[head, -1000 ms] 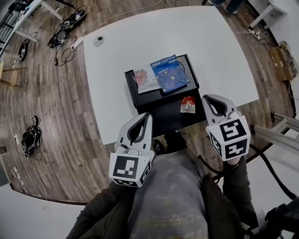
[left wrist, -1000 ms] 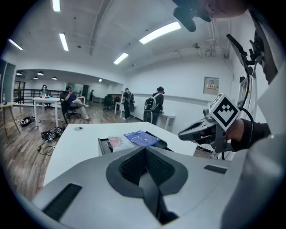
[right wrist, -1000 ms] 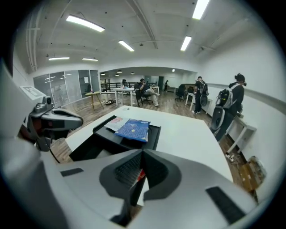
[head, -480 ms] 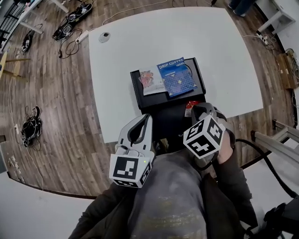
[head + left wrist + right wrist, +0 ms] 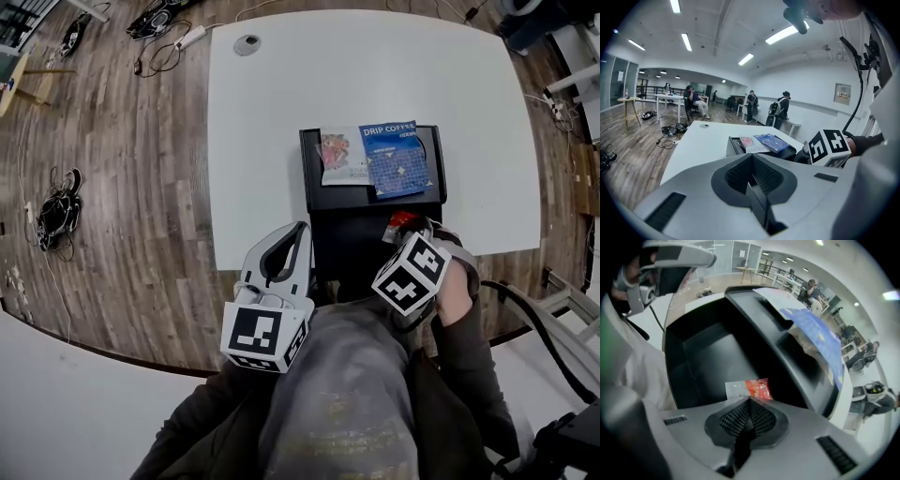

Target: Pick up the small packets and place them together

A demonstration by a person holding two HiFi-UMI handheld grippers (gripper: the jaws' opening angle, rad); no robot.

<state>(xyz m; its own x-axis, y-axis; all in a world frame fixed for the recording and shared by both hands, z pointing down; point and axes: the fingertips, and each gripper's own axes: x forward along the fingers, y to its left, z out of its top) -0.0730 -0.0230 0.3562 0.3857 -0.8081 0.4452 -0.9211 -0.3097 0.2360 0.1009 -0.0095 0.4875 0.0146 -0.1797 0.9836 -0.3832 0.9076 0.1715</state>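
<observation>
A black tray sits on the white table. On its raised far part lie a blue drip-coffee packet and a pink-printed packet. A small red and white packet lies in the tray's lower near part. My right gripper points straight down over it, shut. In the right gripper view the packet shows just beyond the closed tips, its near edge hidden, so I cannot tell if they touch. My left gripper hangs shut and empty at the tray's near-left edge, jaws together.
A small round disc lies on the table's far left. Cables lie on the wooden floor left of the table. The person's lap fills the near side. Several people stand far off in the room.
My right gripper came down, swung left and rolled until its marker cube faces up, ending over the red packet. The left gripper shifted only slightly. The head view drifted, moving the tray rightward in frame.
</observation>
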